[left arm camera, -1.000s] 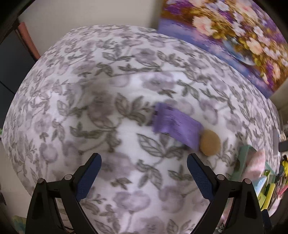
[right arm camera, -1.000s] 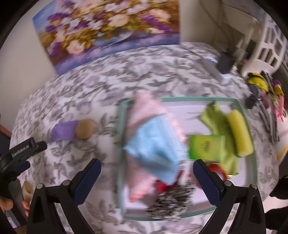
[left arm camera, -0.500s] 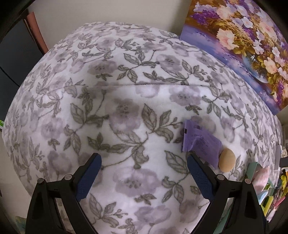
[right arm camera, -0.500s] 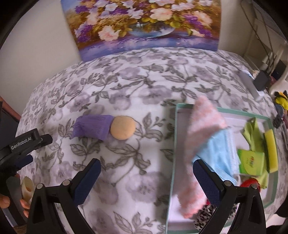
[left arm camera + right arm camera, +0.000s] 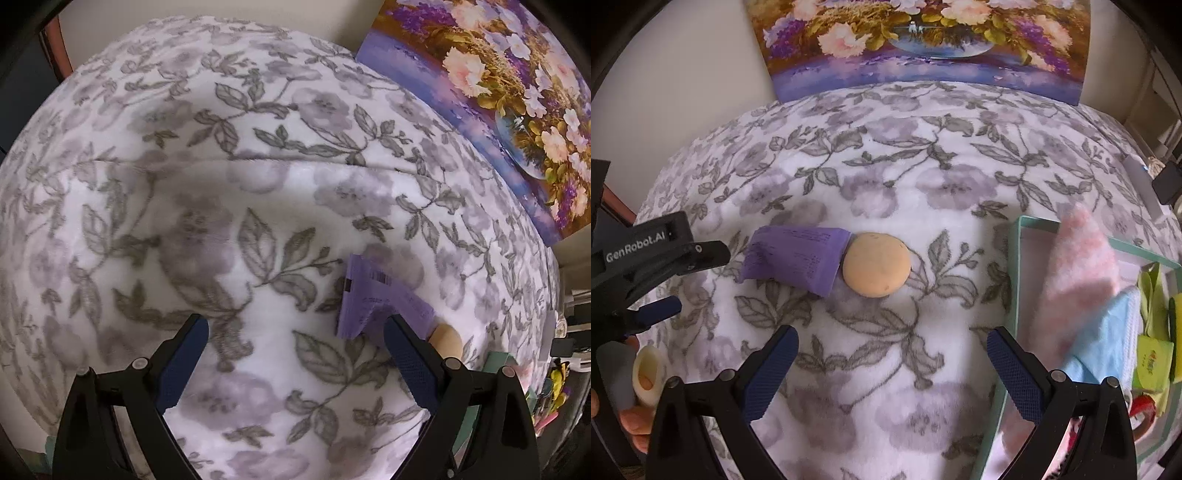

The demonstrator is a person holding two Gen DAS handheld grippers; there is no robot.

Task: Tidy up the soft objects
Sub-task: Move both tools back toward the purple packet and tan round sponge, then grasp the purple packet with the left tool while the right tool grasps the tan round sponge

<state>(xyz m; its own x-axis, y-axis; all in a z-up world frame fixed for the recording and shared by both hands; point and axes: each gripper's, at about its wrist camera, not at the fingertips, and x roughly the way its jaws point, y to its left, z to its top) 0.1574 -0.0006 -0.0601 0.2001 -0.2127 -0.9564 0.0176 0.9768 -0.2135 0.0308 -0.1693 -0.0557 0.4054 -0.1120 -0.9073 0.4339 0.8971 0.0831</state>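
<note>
A purple soft packet [image 5: 794, 258] lies on the floral blanket [image 5: 923, 184] with a round tan sponge puff [image 5: 876, 264] touching its right end. Both also show in the left wrist view, the packet [image 5: 373, 299] and the puff [image 5: 447, 339] just beyond the right finger. My right gripper [image 5: 892, 363] is open and empty, hovering in front of the puff. My left gripper [image 5: 295, 354] is open and empty, left of the packet; it shows in the right wrist view [image 5: 646, 266]. A green-rimmed tray [image 5: 1019, 266] at right holds pink [image 5: 1078, 266] and blue [image 5: 1104, 339] cloths.
A flower painting [image 5: 923, 40] leans against the wall at the back of the blanket. The tray also holds green packets and a yellow sponge [image 5: 1156, 354]. A white power strip and black plug [image 5: 1156, 184] lie at the far right edge.
My right gripper swung left from above the tray to in front of the puff and packet. My left gripper shifted left, so the packet slid toward its right finger.
</note>
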